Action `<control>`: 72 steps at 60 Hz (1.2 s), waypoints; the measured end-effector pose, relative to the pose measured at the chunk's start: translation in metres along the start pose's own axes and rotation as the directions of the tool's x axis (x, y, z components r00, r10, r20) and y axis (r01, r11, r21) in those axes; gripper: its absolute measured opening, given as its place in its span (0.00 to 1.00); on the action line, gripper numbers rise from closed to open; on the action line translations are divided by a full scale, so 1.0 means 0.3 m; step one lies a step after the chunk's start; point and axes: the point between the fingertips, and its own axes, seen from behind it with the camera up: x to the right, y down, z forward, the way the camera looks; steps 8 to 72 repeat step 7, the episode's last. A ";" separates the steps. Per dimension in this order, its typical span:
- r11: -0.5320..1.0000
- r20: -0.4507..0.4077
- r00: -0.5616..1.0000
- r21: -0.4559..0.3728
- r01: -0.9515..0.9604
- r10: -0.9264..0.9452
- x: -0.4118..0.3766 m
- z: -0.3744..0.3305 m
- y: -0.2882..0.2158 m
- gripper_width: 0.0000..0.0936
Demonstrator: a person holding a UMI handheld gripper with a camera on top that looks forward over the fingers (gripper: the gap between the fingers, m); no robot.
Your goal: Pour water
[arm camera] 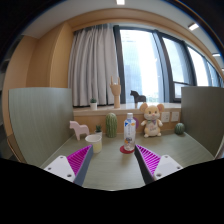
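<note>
A clear water bottle (129, 132) with a white label stands upright on a red coaster (127, 150) on the grey-green table (112, 170), beyond the fingers and a little right of centre. A small white cup (95, 142) stands to its left, just ahead of the left finger. My gripper (113, 160) is open, its magenta pads (74, 160) spread wide with only bare table between them. Nothing is held.
Along the back of the table stand a pink toy animal (78, 129), a green cactus (111, 124), a teddy bear (151, 120) and a small green plant (179, 127). Grey partition panels (40, 115) flank the table. A windowsill with curtains lies behind.
</note>
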 end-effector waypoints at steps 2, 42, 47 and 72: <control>1.000 0.001 1.000 0.003 -0.004 0.004 -0.002 -0.011 -0.008 0.91; 1.000 0.011 1.000 0.008 -0.014 0.014 -0.014 -0.032 -0.022 0.91; 1.000 0.011 1.000 0.008 -0.014 0.014 -0.014 -0.032 -0.022 0.91; 1.000 0.011 1.000 0.008 -0.014 0.014 -0.014 -0.032 -0.022 0.91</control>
